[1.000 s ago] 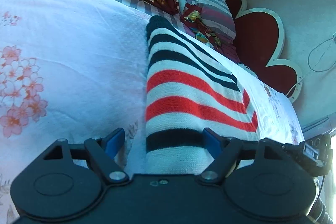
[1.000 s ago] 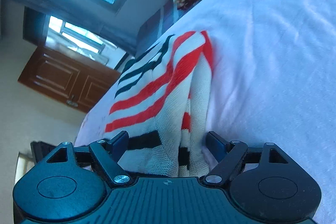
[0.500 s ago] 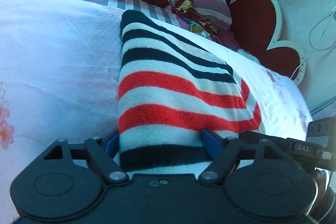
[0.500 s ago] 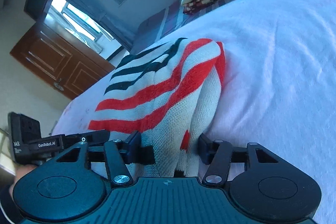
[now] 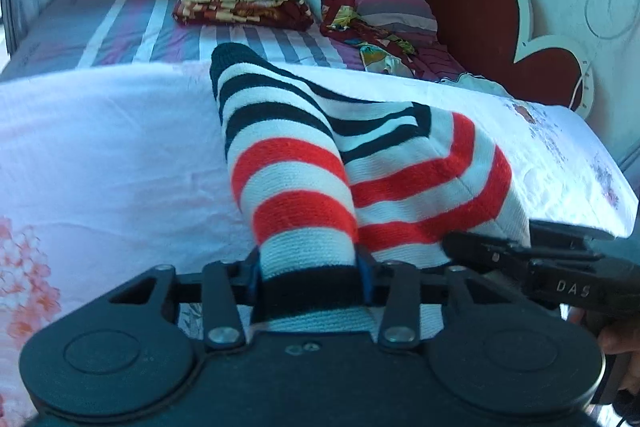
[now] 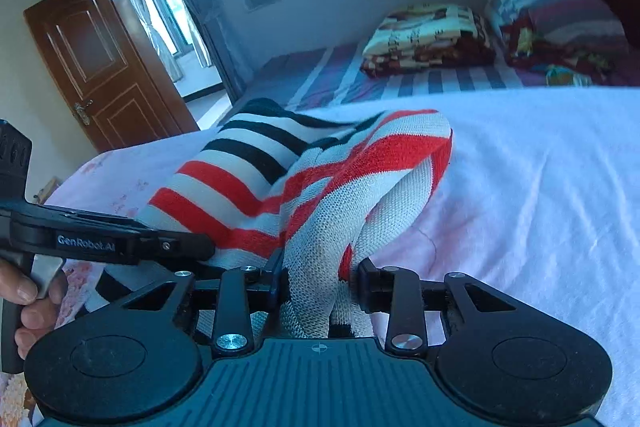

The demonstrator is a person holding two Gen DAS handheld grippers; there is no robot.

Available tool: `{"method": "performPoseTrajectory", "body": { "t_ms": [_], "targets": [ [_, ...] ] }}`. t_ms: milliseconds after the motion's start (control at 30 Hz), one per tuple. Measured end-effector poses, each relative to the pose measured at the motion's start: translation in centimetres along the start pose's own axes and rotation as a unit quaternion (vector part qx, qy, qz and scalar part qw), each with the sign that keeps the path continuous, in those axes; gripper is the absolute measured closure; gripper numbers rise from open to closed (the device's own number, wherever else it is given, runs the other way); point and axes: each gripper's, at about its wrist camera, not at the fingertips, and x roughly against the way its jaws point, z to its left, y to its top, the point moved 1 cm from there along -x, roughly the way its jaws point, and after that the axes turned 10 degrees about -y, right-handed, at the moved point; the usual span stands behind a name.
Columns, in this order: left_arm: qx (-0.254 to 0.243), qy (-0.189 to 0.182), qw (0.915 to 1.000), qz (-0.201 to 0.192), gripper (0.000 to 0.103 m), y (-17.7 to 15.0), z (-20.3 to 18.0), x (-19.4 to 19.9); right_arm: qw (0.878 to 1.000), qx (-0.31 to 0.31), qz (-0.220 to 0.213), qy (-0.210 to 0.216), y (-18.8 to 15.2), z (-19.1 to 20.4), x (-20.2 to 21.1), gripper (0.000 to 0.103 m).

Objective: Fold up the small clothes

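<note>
1. Left wrist view: we find the left tongs (image 5: 310,273) closing, with the near hem of the striped knit garment (image 5: 296,187) bunched between the blue pads, which press it on both sides.
2. Right wrist view: we find the right tongs (image 6: 322,277) also closing, with a gathered fold of the same garment (image 6: 320,187) between the pads and in contact with them.
3. We locate the garment on the white bed cover (image 5: 100,155), its near end raised and puckered at both tongs, its far end resting on the bed.
4. We judge the step in hand to be the pick-up of the near edge by two points, ahead of a fold.
5. We judge the next move to call for both grips to seat firmly, then a level, matched carry of the near edge over toward the far end, so the stripes line up.
6. Hidden or unclear: the hem itself lies behind the tongs' bodies; how many layers each grip holds we cannot tell; the garment's type and full outline are not readable; only fingers of the person's left hand (image 6: 28,303) show at the frame edge.
</note>
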Motion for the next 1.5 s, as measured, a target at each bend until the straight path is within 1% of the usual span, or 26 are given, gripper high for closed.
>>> {"method": "performPoseTrajectory", "body": {
  "t_ms": [133,300,433,533,667,867,1000,1100,1200,1233,1267,1300,1333,1367,1400,1500],
  "targets": [
    [-0.008,-0.007,0.9999,-0.005,0.064,-0.3,-1.1,1.1,0.999,0.026,-0.019,-0.008,1.0,1.9,1.6,0.069],
    [-0.005,-0.017,0.9994,-0.030,0.064,-0.8,-1.3,3.3,0.998,0.054,-0.036,-0.014,1.8,4.4,3.7,0.069],
    [-0.012,-0.019,0.9989,-0.042,0.064,-1.4,-0.5,5.5,0.997,0.067,-0.043,-0.016,1.8,7.2,4.4,0.069],
    [-0.012,-0.013,0.9987,-0.048,0.064,-2.1,1.2,7.8,0.996,0.071,-0.044,-0.012,1.6,10.4,4.2,0.069],
    [-0.009,0.005,0.9986,-0.052,0.064,-3.6,4.8,11.9,0.996,0.078,-0.039,0.005,1.1,16.6,2.8,0.069],
    [0.009,0.043,0.9977,-0.052,0.064,-6.6,12.5,19.0,0.995,0.090,-0.027,0.041,-0.6,28.6,-1.0,0.069],
    [0.014,0.066,0.9966,-0.047,0.064,-8.2,17.0,22.8,0.993,0.098,-0.017,0.058,-2.4,35.6,-3.8,0.069],
    [0.018,0.076,0.9960,-0.044,0.064,-9.2,19.8,24.6,0.993,0.095,-0.006,0.068,-3.8,39.1,-6.0,0.069],
    [0.026,0.069,0.9968,-0.030,0.063,-10.5,22.2,24.7,0.995,0.082,0.016,0.063,-5.5,40.6,-8.4,0.069],
    [0.028,0.066,0.9972,-0.020,0.061,-11.0,23.0,24.3,0.995,0.074,0.029,0.053,-6.3,40.3,-9.4,0.069],
    [0.031,0.061,0.9974,-0.020,0.058,-11.5,23.8,24.0,0.996,0.069,0.038,0.039,-7.1,40.0,-10.4,0.068],
    [0.042,0.046,0.9976,-0.031,0.050,-12.0,24.6,24.0,0.997,0.051,0.047,0.039,-7.9,39.4,-11.2,0.068],
    [0.055,0.039,0.9968,-0.041,0.039,-12.3,25.2,24.1,0.997,0.019,0.048,0.050,-8.1,38.3,-11.7,0.067],
    [0.064,0.043,0.9959,-0.048,0.032,-12.6,25.7,24.1,0.997,-0.001,0.052,0.058,-8.1,37.7,-12.1,0.066],
    [0.070,0.048,0.9949,-0.055,0.022,-12.9,26.1,24.2,0.997,-0.005,0.051,0.058,-8.0,37.8,-12.3,0.065],
    [0.118,0.006,0.9897,-0.081,0.022,-14.0,28.1,25.6,0.997,0.003,0.054,0.051,-7.3,38.2,-12.5,0.058]
  ]
}}
